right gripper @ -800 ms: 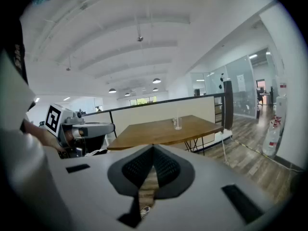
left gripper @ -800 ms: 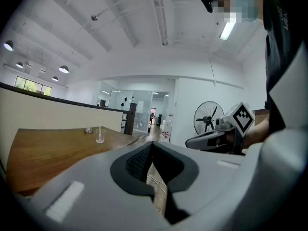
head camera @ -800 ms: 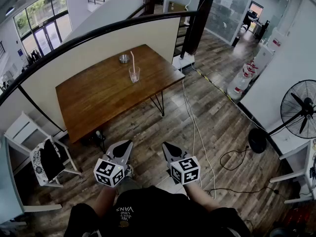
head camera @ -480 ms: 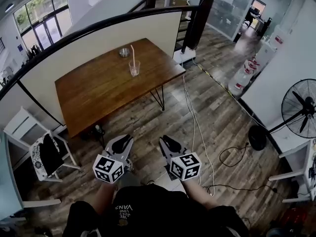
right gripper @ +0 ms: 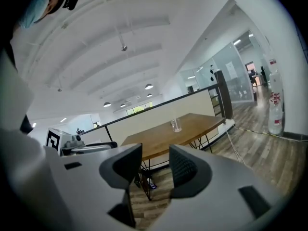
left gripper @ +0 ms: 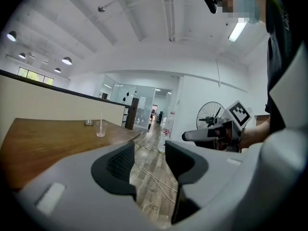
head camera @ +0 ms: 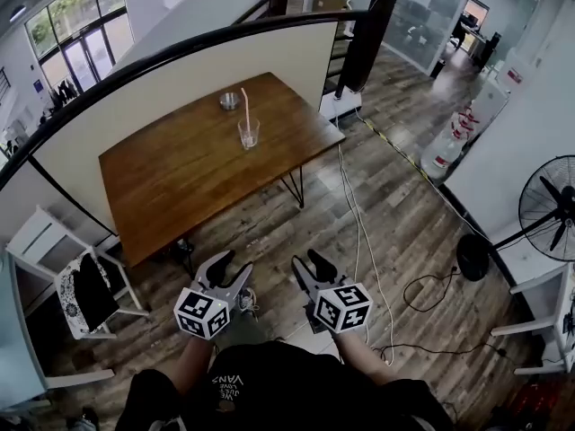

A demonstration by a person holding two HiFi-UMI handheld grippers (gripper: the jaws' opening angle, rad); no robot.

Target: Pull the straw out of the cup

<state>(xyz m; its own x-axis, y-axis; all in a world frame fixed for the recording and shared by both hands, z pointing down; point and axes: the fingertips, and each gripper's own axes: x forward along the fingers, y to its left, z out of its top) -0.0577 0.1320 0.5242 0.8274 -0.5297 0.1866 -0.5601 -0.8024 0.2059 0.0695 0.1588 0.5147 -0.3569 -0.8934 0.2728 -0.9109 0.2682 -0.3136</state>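
Note:
A clear cup (head camera: 248, 134) with a pink straw (head camera: 243, 102) standing in it sits near the far end of a brown wooden table (head camera: 171, 182). The cup also shows small and distant in the left gripper view (left gripper: 101, 129) and the right gripper view (right gripper: 175, 125). My left gripper (head camera: 229, 268) and right gripper (head camera: 312, 265) are held close to my body, well short of the table, over the plank floor. Both are open with nothing between their jaws. Seen along the jaws, the left gripper (left gripper: 150, 159) and the right gripper (right gripper: 156, 165) frame only floor and table.
A small metal bowl (head camera: 229, 101) sits behind the cup. A white chair with dark cloth (head camera: 76, 293) stands left of the table. Cables (head camera: 359, 241) run across the floor to the right. A standing fan (head camera: 548, 205) and water bottles (head camera: 449, 146) are at the right.
The view has shifted slightly towards the table, and both grippers stay low near my body, still open and empty.

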